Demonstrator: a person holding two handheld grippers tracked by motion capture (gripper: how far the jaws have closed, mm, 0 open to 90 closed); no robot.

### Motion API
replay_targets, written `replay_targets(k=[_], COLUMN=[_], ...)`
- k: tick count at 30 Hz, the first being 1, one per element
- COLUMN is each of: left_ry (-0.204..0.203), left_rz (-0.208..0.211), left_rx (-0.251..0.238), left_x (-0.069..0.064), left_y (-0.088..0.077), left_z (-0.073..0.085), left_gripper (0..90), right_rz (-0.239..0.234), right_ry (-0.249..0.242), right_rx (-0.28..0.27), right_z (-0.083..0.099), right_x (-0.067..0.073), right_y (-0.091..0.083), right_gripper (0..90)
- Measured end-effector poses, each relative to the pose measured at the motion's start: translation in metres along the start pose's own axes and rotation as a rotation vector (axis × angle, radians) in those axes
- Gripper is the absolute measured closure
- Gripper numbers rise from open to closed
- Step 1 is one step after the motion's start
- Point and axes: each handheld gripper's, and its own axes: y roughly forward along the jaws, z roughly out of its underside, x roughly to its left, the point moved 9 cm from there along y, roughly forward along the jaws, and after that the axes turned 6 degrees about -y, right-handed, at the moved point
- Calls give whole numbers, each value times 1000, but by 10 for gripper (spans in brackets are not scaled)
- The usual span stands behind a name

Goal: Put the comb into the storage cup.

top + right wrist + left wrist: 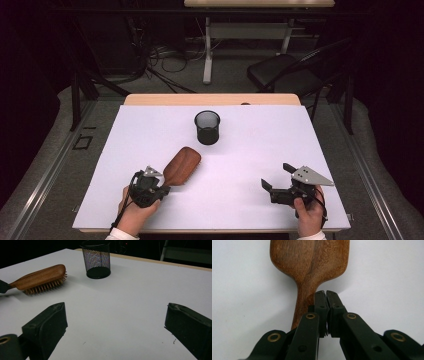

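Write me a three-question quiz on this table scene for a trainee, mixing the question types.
1. True or false: the right tool has its jaws wide apart with nothing between them.
2. Which way do the bristles of the wooden hairbrush face? A) up B) down onto the table C) toward the person
3. In one word, how do the jaws of the left tool stand?

Key: 1 true. 2 B. 3 shut, with the tips together by the brush's handle.
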Motion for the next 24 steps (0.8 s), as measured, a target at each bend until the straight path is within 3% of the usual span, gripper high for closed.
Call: replay_targets(k=[13, 24], left_ry=[-3, -14], left_rz=[-2, -5], left_rx=[-48, -74], left_x=[3, 6], left_y=[-11, -12], left_z=[-5, -7], left_gripper=[791, 659], right_rz=[-2, -3], right_ry=[-1, -2], right_rx=[1, 2], right_z=[0, 0], right_x=[0, 0], right_y=[0, 0], right_gripper=[39, 38])
